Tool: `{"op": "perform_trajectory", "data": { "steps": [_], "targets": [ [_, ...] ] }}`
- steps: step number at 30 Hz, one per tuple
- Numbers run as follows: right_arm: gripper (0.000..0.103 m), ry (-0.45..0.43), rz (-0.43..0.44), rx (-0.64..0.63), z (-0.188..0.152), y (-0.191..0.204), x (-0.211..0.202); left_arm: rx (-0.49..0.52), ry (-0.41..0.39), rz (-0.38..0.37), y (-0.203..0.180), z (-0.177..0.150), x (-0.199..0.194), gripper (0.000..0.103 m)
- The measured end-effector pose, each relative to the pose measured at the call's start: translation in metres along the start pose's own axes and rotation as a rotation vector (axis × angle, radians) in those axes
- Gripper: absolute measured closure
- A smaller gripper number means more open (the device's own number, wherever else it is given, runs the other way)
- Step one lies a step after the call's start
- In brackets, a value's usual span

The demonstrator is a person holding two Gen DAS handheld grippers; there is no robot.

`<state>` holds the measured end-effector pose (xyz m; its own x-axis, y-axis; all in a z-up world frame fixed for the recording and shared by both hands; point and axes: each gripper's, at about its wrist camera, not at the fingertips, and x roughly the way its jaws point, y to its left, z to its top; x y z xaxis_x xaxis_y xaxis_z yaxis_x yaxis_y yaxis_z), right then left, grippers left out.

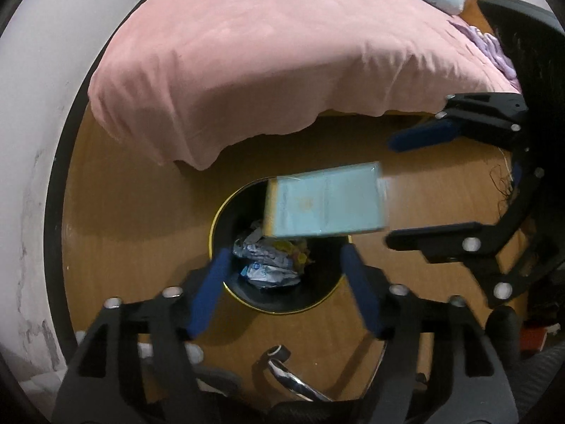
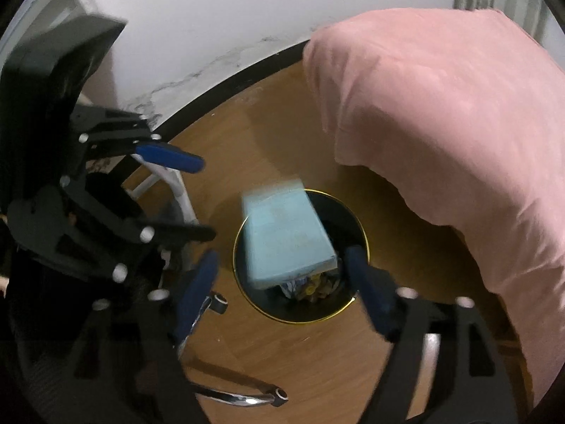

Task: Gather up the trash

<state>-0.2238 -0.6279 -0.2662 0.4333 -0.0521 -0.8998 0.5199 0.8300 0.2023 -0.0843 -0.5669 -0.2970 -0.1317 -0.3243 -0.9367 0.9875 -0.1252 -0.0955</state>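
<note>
Both tongs, left [image 1: 282, 265] and right [image 2: 282, 275], stand apart, gripping nothing; pale blue box [image 1: 326, 201] is loose above the bin [image 1: 247, 302] (blurred); hold clear until it lands inside.

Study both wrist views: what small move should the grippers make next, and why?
Probably lift both clear. The light blue box looks blurred above the black bin, touched by neither the left gripper nor the right gripper, whose jaws are open. Crumpled trash already lies inside.
</note>
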Motion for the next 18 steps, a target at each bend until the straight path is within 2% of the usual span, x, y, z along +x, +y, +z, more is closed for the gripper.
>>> {"op": "perform_trajectory", "data": {
  "steps": [3,6,7,9,14,18],
  "targets": [
    [0.024,0.002,-0.014,0.031,0.001,-0.004,0.0,-0.036,0.01,0.014,0.005,-0.004,0.0,0.033],
    [0.017,-0.024,-0.04,0.051,0.003,-0.002,-0.012,-0.057,-0.029,0.029,0.006,-0.007,-0.014,0.021],
    [0.014,-0.032,-0.05,0.06,0.005,-0.001,-0.016,-0.068,-0.05,0.046,0.008,-0.01,-0.025,0.016],
    [0.011,-0.051,-0.085,0.076,0.012,0.006,-0.031,-0.099,-0.089,0.103,0.009,-0.014,-0.048,0.011],
    [0.007,-0.171,-0.113,0.05,0.048,0.044,-0.081,-0.191,-0.255,0.223,0.01,-0.041,-0.144,0.007],
    [0.007,-0.258,-0.085,-0.033,0.094,0.105,-0.112,-0.332,-0.398,0.348,0.022,-0.094,-0.235,0.007]
  ]
}}
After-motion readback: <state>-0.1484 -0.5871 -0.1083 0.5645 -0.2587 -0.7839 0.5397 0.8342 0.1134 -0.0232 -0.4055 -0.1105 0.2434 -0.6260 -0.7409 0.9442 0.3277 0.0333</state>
